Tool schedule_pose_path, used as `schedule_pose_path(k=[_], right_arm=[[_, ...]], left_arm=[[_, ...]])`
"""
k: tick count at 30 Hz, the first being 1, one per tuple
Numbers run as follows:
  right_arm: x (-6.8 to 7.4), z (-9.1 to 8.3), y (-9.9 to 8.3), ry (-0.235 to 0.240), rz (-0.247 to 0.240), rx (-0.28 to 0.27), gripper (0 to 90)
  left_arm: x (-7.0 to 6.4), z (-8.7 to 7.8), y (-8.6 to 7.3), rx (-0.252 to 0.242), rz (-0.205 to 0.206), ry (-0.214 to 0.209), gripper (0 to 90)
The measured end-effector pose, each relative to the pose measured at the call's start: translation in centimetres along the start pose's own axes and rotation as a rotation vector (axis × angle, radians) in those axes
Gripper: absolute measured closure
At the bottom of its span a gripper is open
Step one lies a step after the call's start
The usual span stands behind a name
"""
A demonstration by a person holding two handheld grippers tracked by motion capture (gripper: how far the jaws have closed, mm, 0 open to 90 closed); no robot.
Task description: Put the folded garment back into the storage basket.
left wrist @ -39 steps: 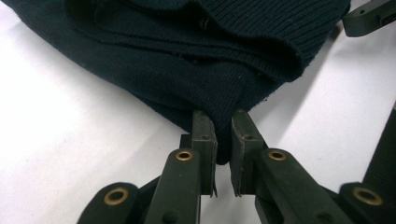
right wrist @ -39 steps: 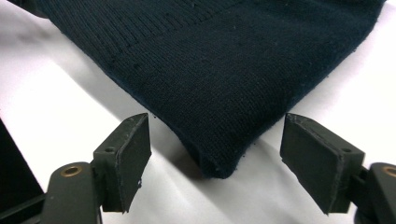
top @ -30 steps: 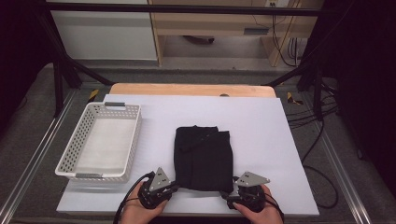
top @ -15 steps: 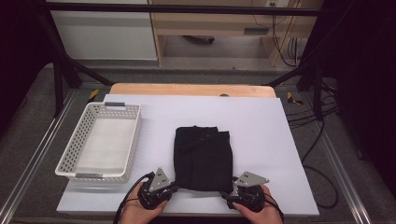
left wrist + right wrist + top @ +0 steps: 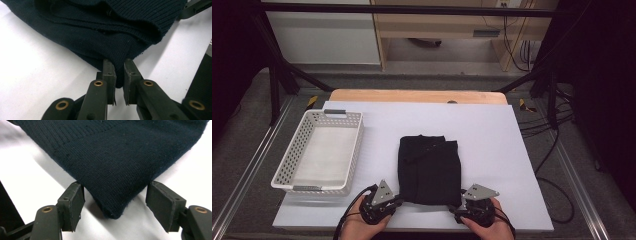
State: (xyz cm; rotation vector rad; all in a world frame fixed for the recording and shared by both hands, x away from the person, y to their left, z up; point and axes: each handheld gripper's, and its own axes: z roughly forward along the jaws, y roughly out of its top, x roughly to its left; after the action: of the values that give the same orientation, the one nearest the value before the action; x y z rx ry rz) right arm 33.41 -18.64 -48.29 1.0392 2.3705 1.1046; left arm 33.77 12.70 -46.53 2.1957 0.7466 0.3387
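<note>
Left gripper (image 5: 119,75) jaws pinch the sweater's (image 5: 429,167) near-left corner, fabric hiding the tips. Right gripper (image 5: 115,195) jaws gape, straddling the near-right corner without touching.

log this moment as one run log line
left gripper: shut on near left corner of folded dark navy knit garment | right gripper: open, straddling near right corner | white perforated plastic basket: left

A folded sweater (image 5: 430,169) lies on the white sheet (image 5: 492,130) near the middle of the table, toward its front edge. A basket (image 5: 320,151) sits on the sheet to the left of the sweater, apart from it. The left gripper (image 5: 382,200) is at the sweater's front left corner, the right gripper (image 5: 474,202) at its front right corner. A wooden board (image 5: 417,96) lies behind the sheet.
</note>
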Motion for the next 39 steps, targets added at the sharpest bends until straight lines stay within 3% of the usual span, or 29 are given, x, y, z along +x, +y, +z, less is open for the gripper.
schedule_pose_path(k=[15,30,39], right_arm=[[0.25,0.09,0.10,-0.005,-0.020,0.002,38.6],[0.54,-0.11,0.20,-0.010,-0.072,-0.010,60.5],[0.54,-0.16,0.24,-0.007,-0.080,-0.018,64.2]], left_arm=[[0.04,-0.03,-0.27,0.001,-0.008,0.001,81.9],[-0.03,0.15,-0.36,-0.001,-0.008,0.009,81.3],[-0.04,0.22,-0.45,-0.006,-0.005,0.014,80.4]])
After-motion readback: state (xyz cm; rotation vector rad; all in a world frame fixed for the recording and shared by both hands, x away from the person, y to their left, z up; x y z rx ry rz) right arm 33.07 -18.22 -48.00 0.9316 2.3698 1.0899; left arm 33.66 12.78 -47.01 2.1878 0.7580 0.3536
